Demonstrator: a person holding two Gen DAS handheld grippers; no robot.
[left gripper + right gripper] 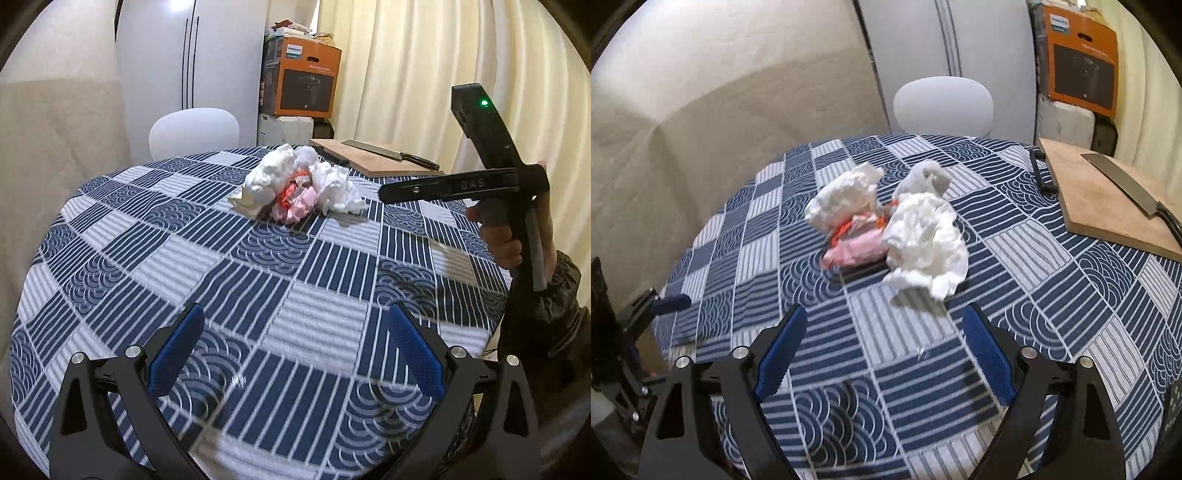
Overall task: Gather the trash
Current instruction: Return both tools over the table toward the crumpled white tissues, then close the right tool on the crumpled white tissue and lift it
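Observation:
A pile of trash (299, 184) lies on the blue patterned tablecloth (258, 295): crumpled white tissues, a pink wrapper and orange scraps. In the right wrist view the pile (886, 229) sits just ahead of my right gripper (884, 321), which is open and empty above the cloth. My left gripper (295, 321) is open and empty, farther back from the pile. The right gripper's body (491, 184), held by a hand, shows at the right of the left wrist view. The left gripper's blue fingertip (670, 303) shows at the left edge of the right wrist view.
A wooden cutting board (1108, 199) with a cleaver (1126, 188) on it lies at the far right of the table. A white chair back (942, 105) stands behind the table. An orange box (306, 81) and curtains are behind.

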